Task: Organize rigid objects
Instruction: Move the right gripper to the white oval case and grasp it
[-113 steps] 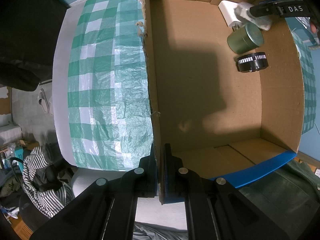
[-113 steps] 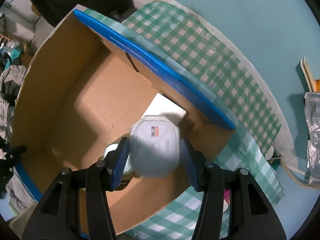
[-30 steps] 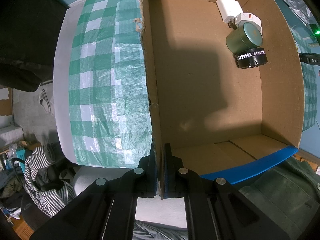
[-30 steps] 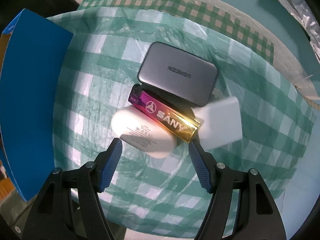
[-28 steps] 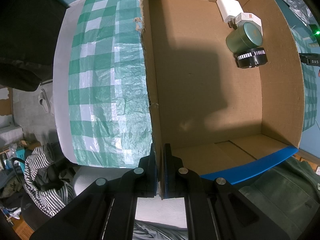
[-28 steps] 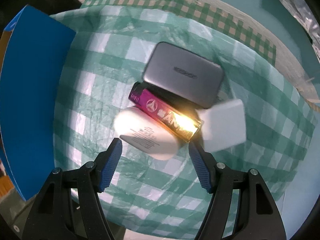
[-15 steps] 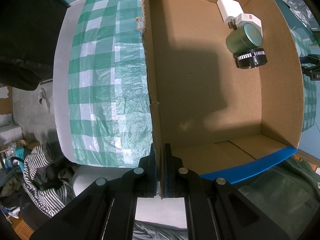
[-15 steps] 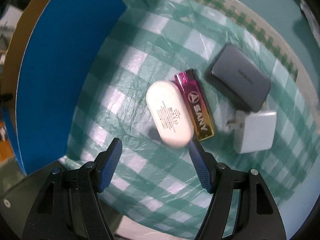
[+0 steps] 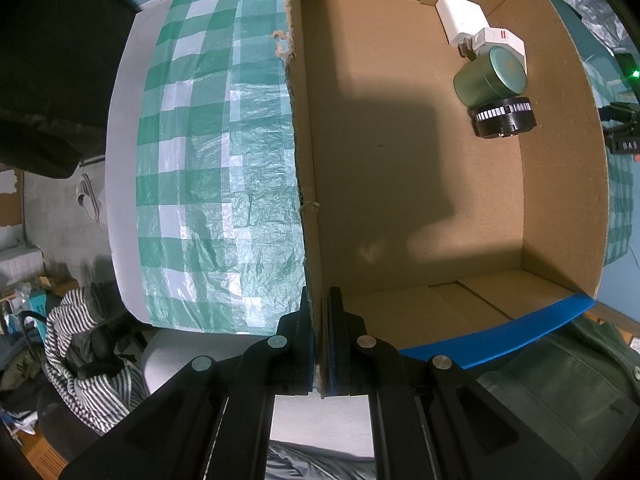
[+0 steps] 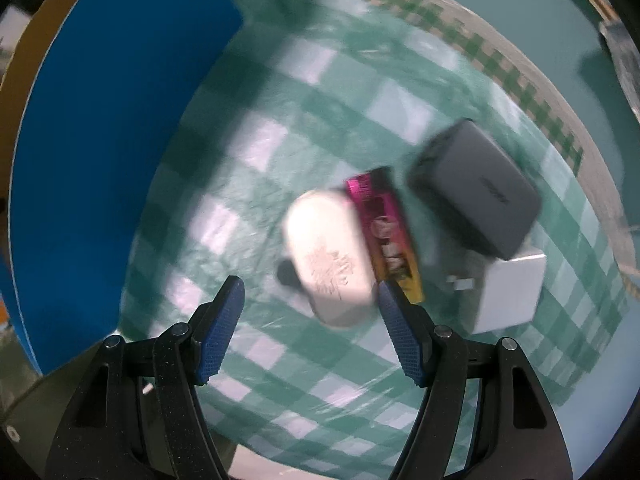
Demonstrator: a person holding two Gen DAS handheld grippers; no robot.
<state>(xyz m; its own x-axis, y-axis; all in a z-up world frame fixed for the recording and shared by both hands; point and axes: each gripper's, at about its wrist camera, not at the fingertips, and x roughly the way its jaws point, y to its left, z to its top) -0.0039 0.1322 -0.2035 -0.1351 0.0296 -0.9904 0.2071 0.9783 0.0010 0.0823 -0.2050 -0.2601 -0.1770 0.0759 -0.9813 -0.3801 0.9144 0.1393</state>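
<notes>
Beyond box wall (image 9: 568,184), right gripper (image 9: 624,136) half-hidden

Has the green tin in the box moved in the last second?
No. The green tin sits in the same spot against the white charger in the cardboard box.

Inside cardboard box (image 9: 560,184), one box: four items.
- White charger block (image 9: 460,20): one.
- White angular device with red marks (image 9: 502,40): one.
- Green round tin (image 9: 490,76): one.
- Black cylinder with white-striped band (image 9: 505,118): one.

On green-checked cloth (image 10: 280,160), one cloth: four items.
- White oval case (image 10: 328,256): one.
- Magenta-gold lighter (image 10: 386,228): one.
- Grey power bank (image 10: 476,188): one.
- White plug adapter (image 10: 512,292): one.

Total loose objects: eight.
</notes>
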